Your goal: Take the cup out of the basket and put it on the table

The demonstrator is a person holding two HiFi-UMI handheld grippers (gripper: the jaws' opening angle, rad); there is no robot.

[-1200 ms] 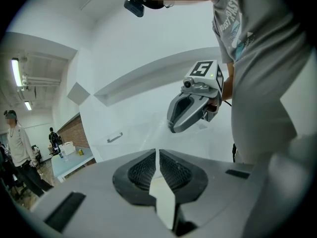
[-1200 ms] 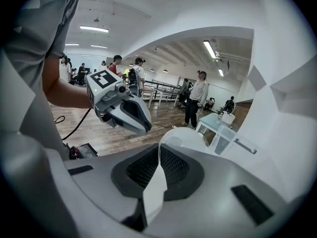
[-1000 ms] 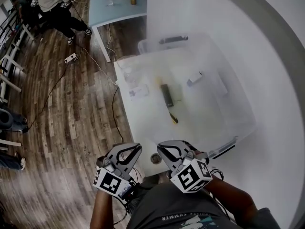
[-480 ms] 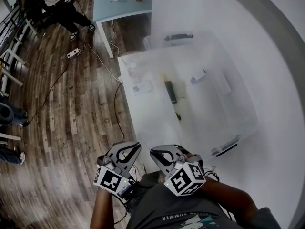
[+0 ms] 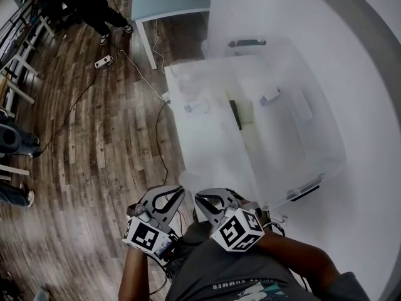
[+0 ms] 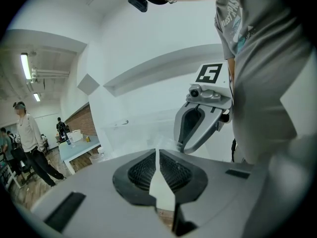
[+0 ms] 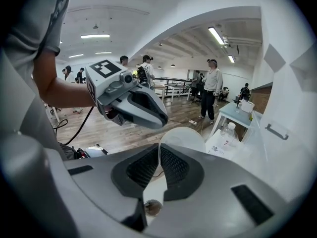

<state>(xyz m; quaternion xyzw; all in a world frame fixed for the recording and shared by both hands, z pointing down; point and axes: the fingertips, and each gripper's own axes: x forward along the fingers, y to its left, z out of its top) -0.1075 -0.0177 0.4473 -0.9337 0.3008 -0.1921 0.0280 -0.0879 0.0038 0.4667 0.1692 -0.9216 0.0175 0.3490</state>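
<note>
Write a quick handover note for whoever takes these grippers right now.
Left gripper: shut, empty, held near the body at the table's edge.
Right gripper: shut, empty, beside the left one.
Basket: clear, on the table. I can't pick out the cup among the things inside.
Done: nothing yet.
Left: find the cup, lift it out, set it on the table.
</note>
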